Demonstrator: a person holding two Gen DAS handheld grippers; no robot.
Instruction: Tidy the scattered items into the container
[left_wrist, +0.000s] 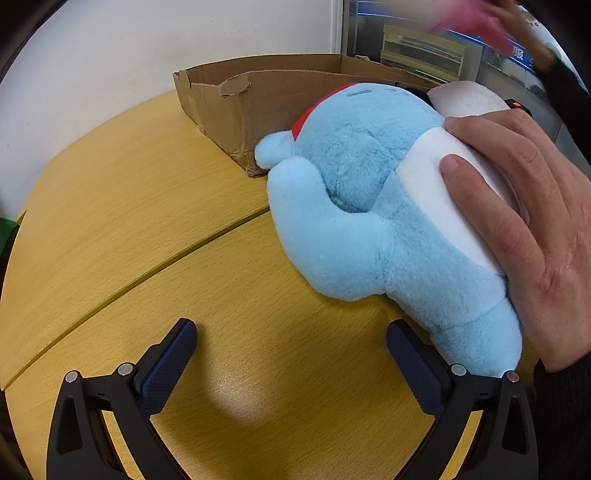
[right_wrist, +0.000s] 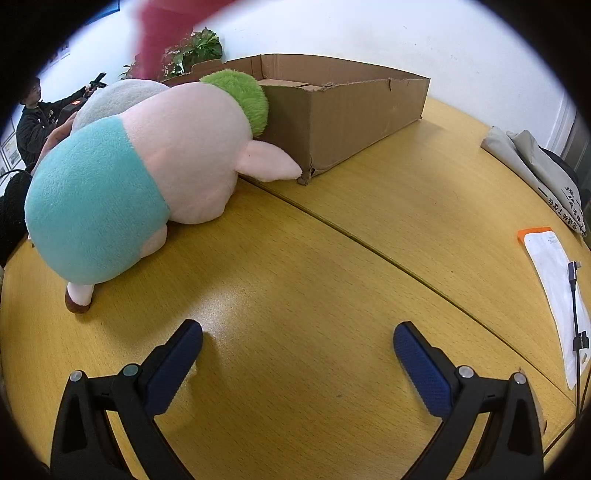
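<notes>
Left hand-held gripper (left_wrist: 291, 349): your jaws stand wide apart, holding nothing, low over the desk (left_wrist: 147, 206).
Right hand-held gripper (right_wrist: 298, 347): your jaws are likewise spread wide and hold nothing, above bare desk surface.
Blue plush toy (left_wrist: 369, 206): lies on the desk just ahead of your left gripper, right of centre; its far end rests against the box corner.
Bare hand (left_wrist: 517, 221): presses on the toy's white belly from the right.
Pink plush toy (right_wrist: 147, 170): lies on the desk ahead and to the left of your right gripper; teal back half, green tuft touching the box wall.
Cardboard box (right_wrist: 351, 107): open-topped, at the far side of the desk, beyond both toys.
Papers and cable (right_wrist: 557, 295): at the right desk edge, well apart from the box.
</notes>
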